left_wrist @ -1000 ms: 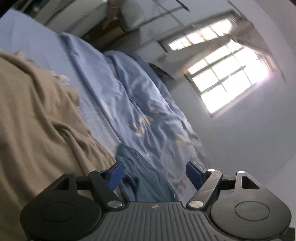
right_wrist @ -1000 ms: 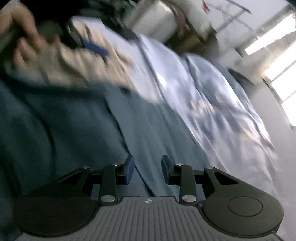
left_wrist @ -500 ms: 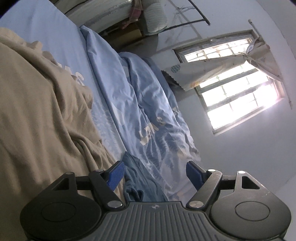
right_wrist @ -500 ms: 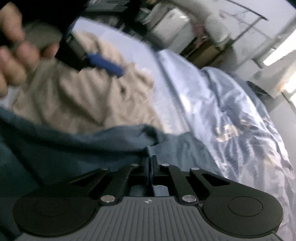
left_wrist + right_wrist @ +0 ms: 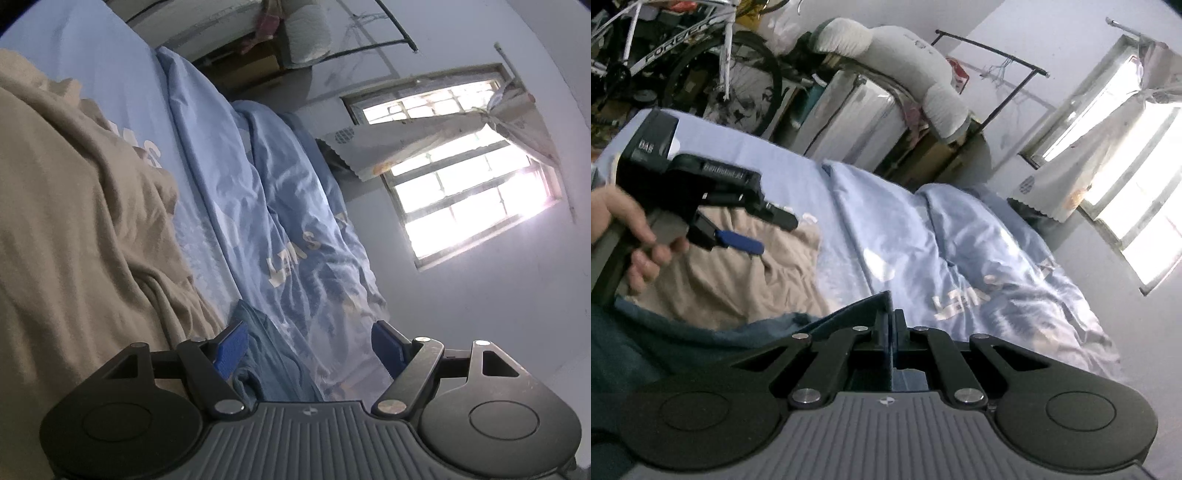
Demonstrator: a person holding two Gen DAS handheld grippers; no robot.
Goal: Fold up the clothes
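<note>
a: two grippers are in view. what does the right gripper (image 5: 891,332) do?

b: its jaws have just closed and they pinch an edge of the blue garment (image 5: 701,343), which hangs lifted over the beige garment (image 5: 731,284) on the bed (image 5: 886,229)

a: and the left gripper (image 5: 308,347)?

b: a hand (image 5: 624,236) holds it above the beige cloth. its jaws stand wide with nothing pressed, a fold of the blue garment lies below them
</note>
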